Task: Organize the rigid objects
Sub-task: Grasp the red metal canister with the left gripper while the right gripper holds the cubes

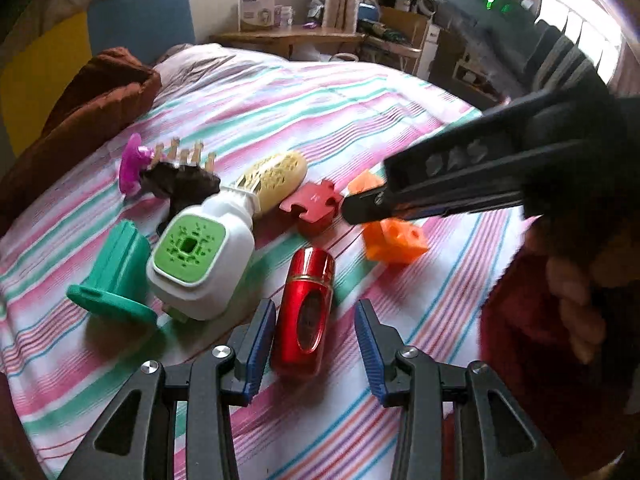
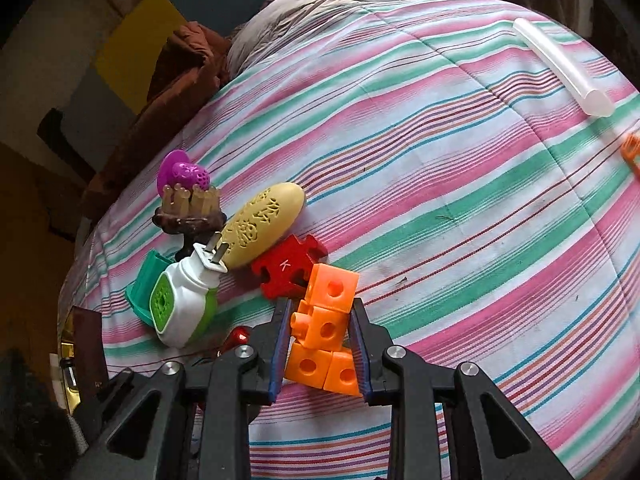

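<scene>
Behind the striped bed cover point(image 1: 320, 92), a cluttered wooden desk point(image 1: 288, 36).

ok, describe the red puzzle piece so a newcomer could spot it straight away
On the striped bedspread, find the row of small items at its left. The red puzzle piece lies flat there between the cream oval case and the orange cube cluster. It alone has jigsaw knobs and a white letter K.

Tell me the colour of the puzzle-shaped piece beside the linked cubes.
Red, with a white letter K on the puzzle piece; the right wrist view shows it best.
</scene>
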